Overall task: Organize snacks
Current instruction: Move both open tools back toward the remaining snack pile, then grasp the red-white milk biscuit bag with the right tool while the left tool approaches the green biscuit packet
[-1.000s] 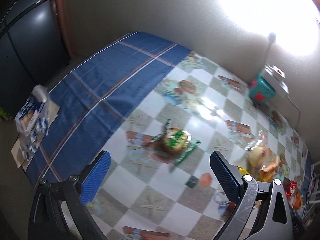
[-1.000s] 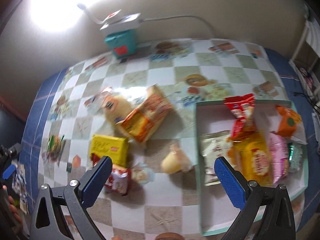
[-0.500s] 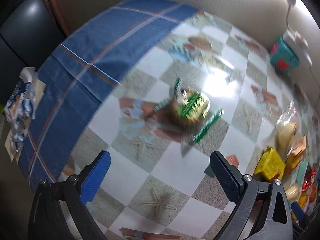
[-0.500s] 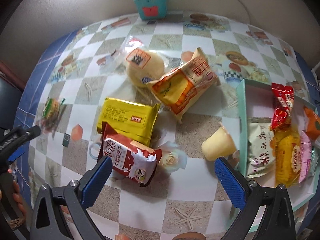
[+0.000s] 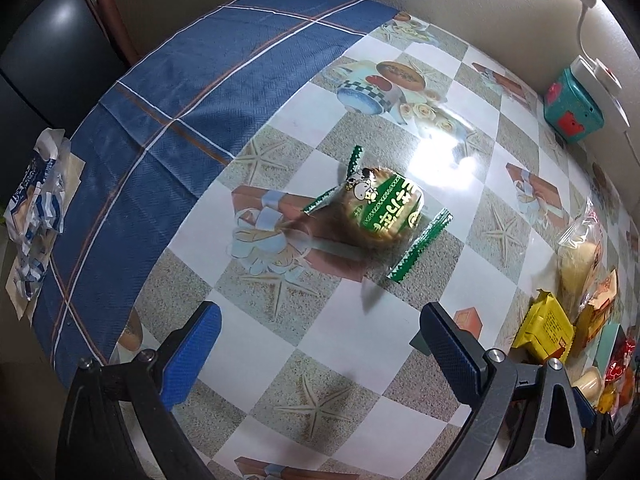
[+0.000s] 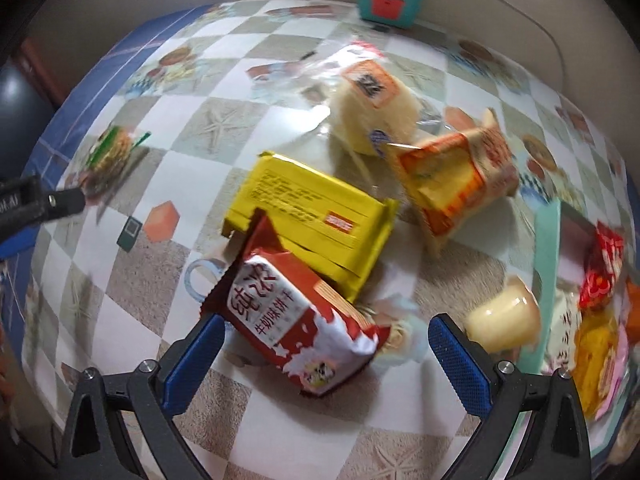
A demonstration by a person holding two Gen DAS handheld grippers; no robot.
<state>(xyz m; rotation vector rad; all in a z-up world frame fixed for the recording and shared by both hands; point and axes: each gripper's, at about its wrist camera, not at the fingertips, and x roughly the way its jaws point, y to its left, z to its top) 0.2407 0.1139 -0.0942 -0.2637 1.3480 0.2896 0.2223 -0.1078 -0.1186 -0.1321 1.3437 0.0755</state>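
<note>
A round pastry in a green-and-clear wrapper (image 5: 378,212) lies alone on the checked tablecloth, ahead of my open left gripper (image 5: 320,344) with a gap between. My right gripper (image 6: 326,350) is open and low over a red-and-white biscuit packet (image 6: 304,320), whose near end sits between the blue pads. Behind that lie a yellow box (image 6: 316,220), an orange bag (image 6: 460,176), a clear-wrapped bun (image 6: 372,108) and a pale jelly cup (image 6: 504,320). At the right, a mint-green tray (image 6: 546,264) holds several snacks.
A teal box (image 5: 572,112) with a white power strip (image 5: 600,80) stands by the wall. Blue cloth (image 5: 192,92) covers the table's left end, and a crumpled blue-and-white wrapper (image 5: 36,208) lies past its edge. The left gripper's tip (image 6: 40,204) shows at the left of the right wrist view.
Both grippers have dropped closer to the table. The left one has neared the green-wrapped pastry. The right one has swung left from the tray and now straddles the red-and-white packet.
</note>
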